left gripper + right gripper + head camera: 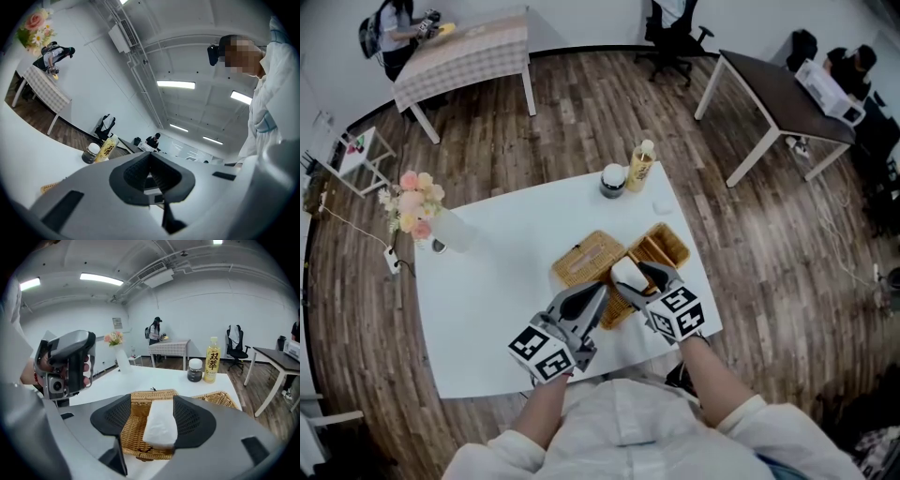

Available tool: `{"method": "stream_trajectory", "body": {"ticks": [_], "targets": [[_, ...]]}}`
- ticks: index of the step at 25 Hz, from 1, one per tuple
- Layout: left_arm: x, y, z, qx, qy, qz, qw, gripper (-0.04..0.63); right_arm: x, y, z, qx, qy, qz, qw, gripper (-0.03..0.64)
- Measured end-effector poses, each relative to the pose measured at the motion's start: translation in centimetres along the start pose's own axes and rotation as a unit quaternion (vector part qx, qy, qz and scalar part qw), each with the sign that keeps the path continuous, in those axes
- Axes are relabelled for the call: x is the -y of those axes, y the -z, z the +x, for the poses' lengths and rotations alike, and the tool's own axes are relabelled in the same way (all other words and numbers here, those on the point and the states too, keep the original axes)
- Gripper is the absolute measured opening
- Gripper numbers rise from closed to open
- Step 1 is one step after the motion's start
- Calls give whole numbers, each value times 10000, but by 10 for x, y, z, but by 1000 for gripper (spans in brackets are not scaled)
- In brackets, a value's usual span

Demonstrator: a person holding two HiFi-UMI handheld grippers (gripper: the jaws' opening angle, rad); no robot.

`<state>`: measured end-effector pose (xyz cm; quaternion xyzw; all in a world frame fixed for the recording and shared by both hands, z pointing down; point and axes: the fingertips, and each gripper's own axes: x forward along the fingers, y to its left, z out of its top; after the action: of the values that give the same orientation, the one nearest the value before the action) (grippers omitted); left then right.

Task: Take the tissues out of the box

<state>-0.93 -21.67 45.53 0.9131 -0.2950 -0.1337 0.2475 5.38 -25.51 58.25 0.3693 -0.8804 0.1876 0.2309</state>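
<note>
Right tool point(153, 401) jaws apart | tissues point(160, 425) between | wicker box point(132, 433) beneath

Pretty bright, even indoor light from the ceiling strip lights point(176, 84), so shadows on the white table point(487, 300) are faint, the tissues point(160, 425) look a bit washed out, and all three fisheye views bend hard and go dark at the rims, close-up stuff slightly soft.
</note>
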Motion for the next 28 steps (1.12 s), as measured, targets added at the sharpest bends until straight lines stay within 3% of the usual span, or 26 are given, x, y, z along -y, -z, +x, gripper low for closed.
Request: {"method": "stream_trajectory", "body": {"ticks": [13,28], "targets": [[-9,7,-6,-91,76,-151,9998,1,18,47,27,-1284,527,-145,9902,298],[-17,11,-6,-51,147,-253,9996,1,25,61,44,-1903,537,-264,9799,297]]}}
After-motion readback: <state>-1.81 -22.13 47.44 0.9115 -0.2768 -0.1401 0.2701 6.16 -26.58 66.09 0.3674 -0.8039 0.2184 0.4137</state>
